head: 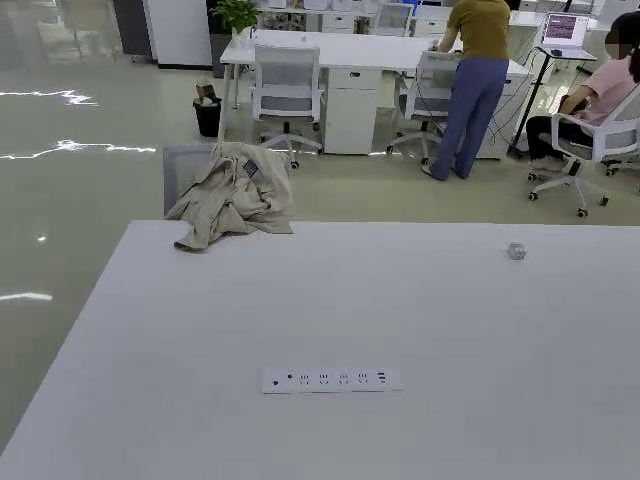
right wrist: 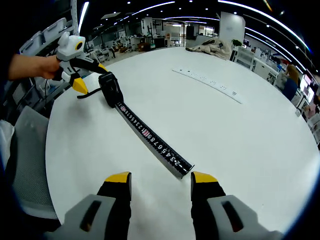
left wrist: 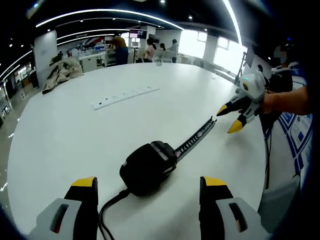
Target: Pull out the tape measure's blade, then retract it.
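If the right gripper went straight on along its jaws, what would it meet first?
Probably the free end of the extended black tape measure blade, lying just ahead of the right gripper.

Right gripper (right wrist: 155, 176): yellow-tipped jaws apart, nothing between. Black numbered tape blade (right wrist: 150, 137) lies extended on white bench (right wrist: 240, 150), hook end just ahead of jaws. Black tape-measure case (right wrist: 110, 89) at far end, left gripper (right wrist: 89, 77) beside it.

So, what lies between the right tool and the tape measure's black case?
The pulled-out blade runs flat on the table from the case toward the right tool, in the right gripper view.
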Tool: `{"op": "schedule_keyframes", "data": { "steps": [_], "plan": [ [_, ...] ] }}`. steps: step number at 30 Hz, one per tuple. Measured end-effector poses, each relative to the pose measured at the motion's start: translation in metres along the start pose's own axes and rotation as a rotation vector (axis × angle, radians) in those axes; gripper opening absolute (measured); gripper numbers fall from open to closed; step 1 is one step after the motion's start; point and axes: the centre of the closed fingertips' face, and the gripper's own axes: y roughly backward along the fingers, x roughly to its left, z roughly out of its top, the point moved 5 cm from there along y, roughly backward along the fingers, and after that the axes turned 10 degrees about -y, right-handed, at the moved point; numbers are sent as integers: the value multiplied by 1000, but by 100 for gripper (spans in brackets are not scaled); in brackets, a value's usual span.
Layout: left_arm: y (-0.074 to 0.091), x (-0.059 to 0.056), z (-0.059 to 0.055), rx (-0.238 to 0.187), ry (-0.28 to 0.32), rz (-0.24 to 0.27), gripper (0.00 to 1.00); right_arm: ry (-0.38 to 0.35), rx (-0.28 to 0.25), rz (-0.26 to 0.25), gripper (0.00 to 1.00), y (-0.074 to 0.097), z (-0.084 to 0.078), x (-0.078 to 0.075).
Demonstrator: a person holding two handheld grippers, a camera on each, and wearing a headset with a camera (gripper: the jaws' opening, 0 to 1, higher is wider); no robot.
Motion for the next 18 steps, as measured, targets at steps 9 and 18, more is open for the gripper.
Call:
{"op": "schedule_keyframes", "data": {
  "steps": [9, 18],
  "plan": [
    [10, -12, -5, -35, 71, 44, 81, -54, -40, -38, 56, 9, -4, 7],
    [18, -20, -4, -66, 131, 95, 85, -98, -74, -49, 61, 13, -5, 21]
  ]
}}
